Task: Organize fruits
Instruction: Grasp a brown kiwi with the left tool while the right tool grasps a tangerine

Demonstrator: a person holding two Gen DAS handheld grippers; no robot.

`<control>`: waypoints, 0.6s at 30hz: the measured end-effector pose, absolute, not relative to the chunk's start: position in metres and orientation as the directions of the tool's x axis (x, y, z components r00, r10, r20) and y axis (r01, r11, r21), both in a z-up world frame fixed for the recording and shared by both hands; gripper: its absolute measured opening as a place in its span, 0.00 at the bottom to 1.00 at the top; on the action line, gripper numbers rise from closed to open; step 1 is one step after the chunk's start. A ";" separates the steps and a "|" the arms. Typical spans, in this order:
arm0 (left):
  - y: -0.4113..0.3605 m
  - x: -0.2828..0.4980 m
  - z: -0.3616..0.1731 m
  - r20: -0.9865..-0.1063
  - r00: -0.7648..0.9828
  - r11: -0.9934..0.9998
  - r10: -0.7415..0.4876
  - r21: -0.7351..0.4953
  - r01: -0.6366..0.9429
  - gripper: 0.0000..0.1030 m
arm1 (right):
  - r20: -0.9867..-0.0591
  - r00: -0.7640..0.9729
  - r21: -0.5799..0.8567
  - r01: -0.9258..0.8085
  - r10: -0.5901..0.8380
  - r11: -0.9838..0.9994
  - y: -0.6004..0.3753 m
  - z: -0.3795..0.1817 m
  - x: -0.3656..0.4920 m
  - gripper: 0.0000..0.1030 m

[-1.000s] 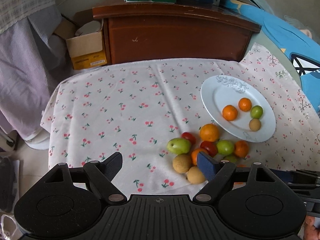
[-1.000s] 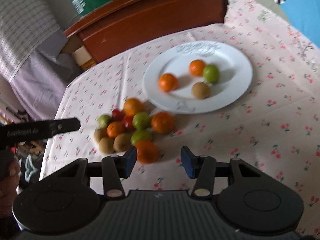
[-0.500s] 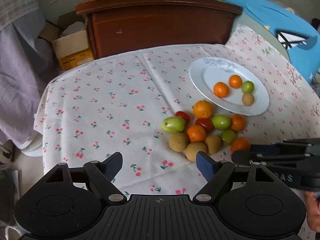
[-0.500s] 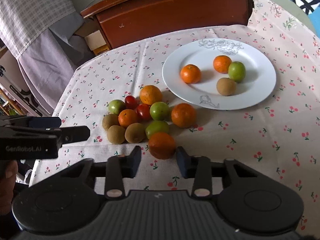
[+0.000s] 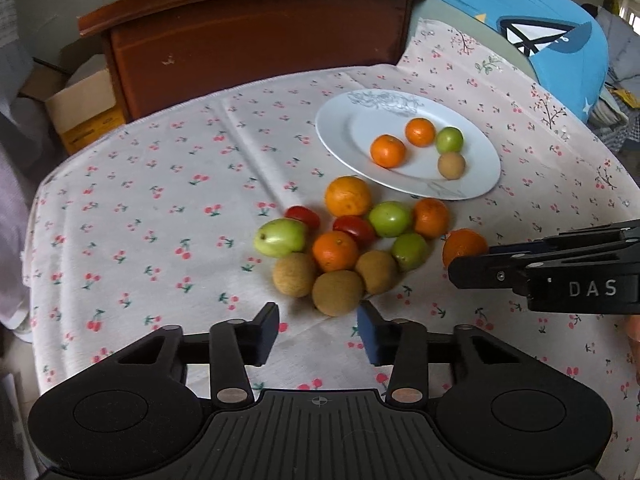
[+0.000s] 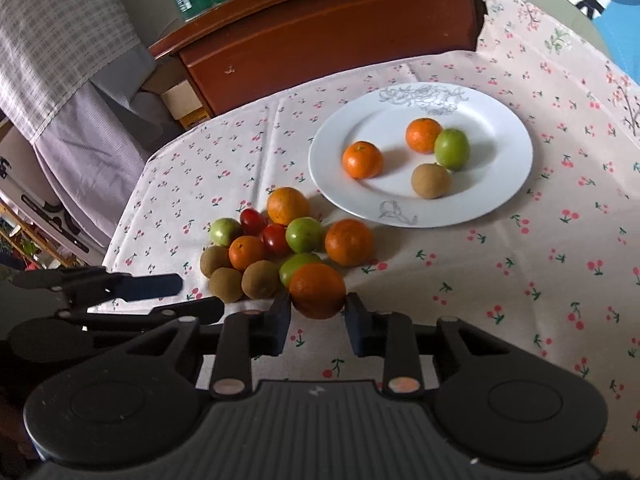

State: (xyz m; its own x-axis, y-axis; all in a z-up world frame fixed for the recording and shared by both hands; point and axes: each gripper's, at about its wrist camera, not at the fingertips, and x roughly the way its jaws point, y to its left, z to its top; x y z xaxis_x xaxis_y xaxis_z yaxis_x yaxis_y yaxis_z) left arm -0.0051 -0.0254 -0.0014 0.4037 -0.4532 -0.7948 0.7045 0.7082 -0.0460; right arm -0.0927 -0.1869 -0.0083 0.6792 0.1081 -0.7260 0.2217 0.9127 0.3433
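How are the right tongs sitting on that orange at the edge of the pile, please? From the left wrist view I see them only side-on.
Observer: The right tongs have just been closing, and in the right wrist view one pad sits against each side of the orange.
Operator: Thank you. Is any other fruit caught between the pads?
Observer: No. Only the orange is between them; the green fruit lies just behind it, outside the pads.
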 end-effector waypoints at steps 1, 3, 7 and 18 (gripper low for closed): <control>-0.027 -0.004 -0.003 -0.797 0.402 0.708 -0.450 -0.044 0.705 0.38 | -0.727 0.678 0.345 0.226 0.107 0.911 -0.188 -0.008 -0.093 0.29; -0.031 -0.003 -0.007 -0.799 0.406 0.709 -0.443 -0.035 0.704 0.38 | -0.730 0.675 0.346 0.235 0.104 0.908 -0.190 -0.009 -0.094 0.29; -0.036 -0.001 -0.010 -0.794 0.410 0.709 -0.449 -0.038 0.704 0.38 | -0.732 0.674 0.353 0.246 0.103 0.903 -0.192 -0.009 -0.095 0.29; -0.041 -0.004 -0.011 -0.783 0.407 0.692 -0.470 -0.041 0.721 0.25 | -0.739 0.664 0.381 0.272 0.114 0.884 -0.196 -0.013 -0.095 0.29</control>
State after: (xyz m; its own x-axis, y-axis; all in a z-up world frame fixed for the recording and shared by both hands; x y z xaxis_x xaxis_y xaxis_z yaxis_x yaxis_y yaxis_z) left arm -0.0042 -0.0412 -0.0110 0.4072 -0.4705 -0.7828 0.7206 0.6922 -0.0411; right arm -0.0952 -0.1959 -0.0132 0.6639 0.1144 -0.7390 0.2715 0.8840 0.3807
